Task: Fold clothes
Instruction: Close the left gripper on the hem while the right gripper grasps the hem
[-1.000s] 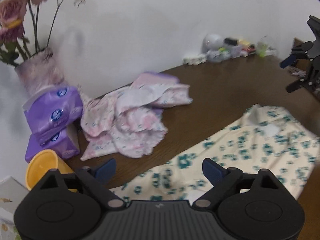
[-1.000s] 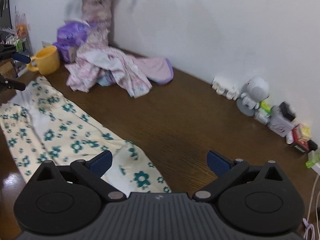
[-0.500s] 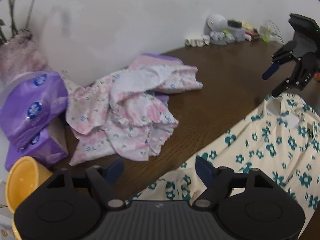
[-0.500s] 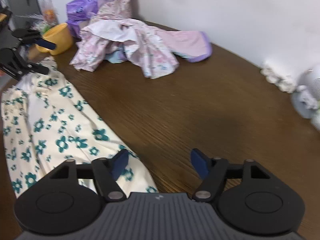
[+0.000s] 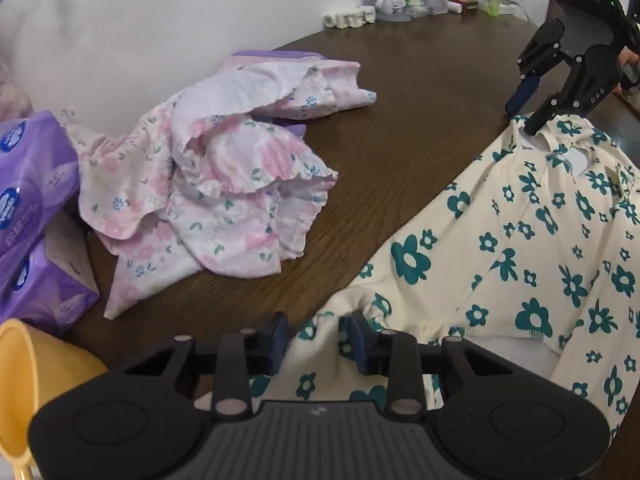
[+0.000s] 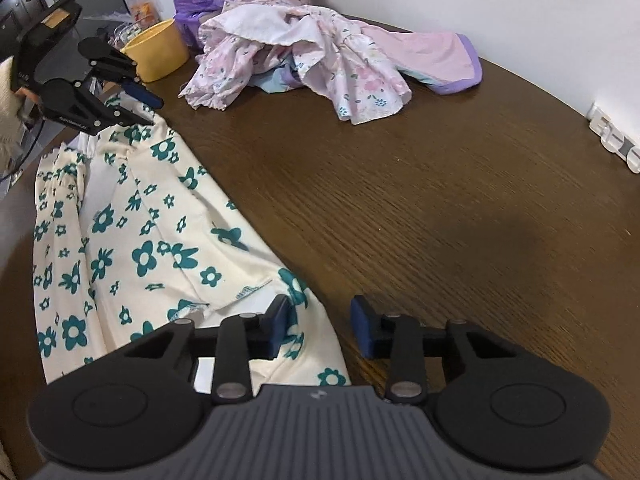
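Each hand-held gripper — left [image 5: 314, 338], right [image 6: 320, 330] — is closing, jaws still apart, around the floral garment's [image 5: 520, 240] edge.

The letters "DAS" are showing in pale print on the black frame of the right gripper [image 5: 520, 114]. The purple tissue packs [image 5: 28, 216] are carrying round blue logos, too blurred for reading.
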`<act>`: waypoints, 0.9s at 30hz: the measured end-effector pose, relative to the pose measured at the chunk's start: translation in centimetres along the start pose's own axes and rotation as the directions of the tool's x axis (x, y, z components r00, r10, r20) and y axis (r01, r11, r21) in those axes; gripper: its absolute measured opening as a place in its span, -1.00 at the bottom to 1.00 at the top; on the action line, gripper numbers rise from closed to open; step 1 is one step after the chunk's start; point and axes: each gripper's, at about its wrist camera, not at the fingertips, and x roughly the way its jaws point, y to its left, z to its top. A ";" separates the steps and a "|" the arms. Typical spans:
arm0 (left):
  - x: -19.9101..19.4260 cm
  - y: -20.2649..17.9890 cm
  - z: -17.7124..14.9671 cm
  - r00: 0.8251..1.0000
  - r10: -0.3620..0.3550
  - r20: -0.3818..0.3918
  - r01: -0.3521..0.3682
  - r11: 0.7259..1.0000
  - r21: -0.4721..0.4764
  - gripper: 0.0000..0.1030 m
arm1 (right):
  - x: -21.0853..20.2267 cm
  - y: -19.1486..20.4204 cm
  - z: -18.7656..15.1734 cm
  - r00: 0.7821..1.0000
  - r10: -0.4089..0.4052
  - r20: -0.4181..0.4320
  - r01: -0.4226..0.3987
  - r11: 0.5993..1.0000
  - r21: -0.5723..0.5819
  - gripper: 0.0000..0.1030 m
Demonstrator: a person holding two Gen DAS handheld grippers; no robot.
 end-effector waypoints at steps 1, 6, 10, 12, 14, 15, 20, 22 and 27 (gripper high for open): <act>0.1 0.2 0.0 1.000 -0.009 -0.006 0.009 1.000 0.001 -0.39 | 0.0 0.2 0.0 1.000 0.000 -0.006 0.000 1.000 -0.013 -0.32; 0.4 0.7 0.7 0.998 -0.042 -0.052 0.043 0.999 0.010 -0.36 | 0.2 1.6 0.3 0.998 -0.017 -0.055 0.013 0.997 -0.080 -0.32; 0.7 0.6 1.3 0.994 -0.050 -0.094 0.053 0.998 0.033 -0.40 | 0.4 2.4 0.7 0.994 -0.047 -0.094 0.036 0.993 -0.115 -0.32; 0.8 0.2 1.5 0.994 -0.055 -0.099 0.060 0.997 0.057 -0.53 | 0.6 2.7 0.9 0.992 -0.059 -0.111 0.045 0.991 -0.123 -0.33; 0.8 -0.2 1.6 0.993 -0.057 -0.102 0.065 0.994 0.085 -0.70 | 0.6 2.8 1.1 0.991 -0.060 -0.120 0.045 0.991 -0.126 -0.43; 0.7 -0.6 1.4 0.994 -0.051 -0.092 0.061 0.992 0.112 -0.82 | 0.6 2.9 1.1 0.991 -0.056 -0.123 0.041 0.991 -0.126 -0.50; 0.3 -2.4 0.5 0.999 0.031 -0.033 -0.025 0.983 0.181 -0.85 | 0.6 4.4 1.0 0.989 -0.089 -0.117 0.070 0.985 -0.155 -0.90; -0.1 -3.1 0.1 0.998 0.069 0.003 -0.069 0.979 0.190 -0.86 | 0.5 4.9 0.9 0.987 -0.120 -0.106 0.100 0.980 -0.173 -0.90; -1.5 -5.1 -1.1 0.980 0.172 0.099 -0.190 0.957 0.219 -0.87 | 0.0 6.7 0.4 0.974 -0.218 -0.064 0.199 0.954 -0.226 -0.91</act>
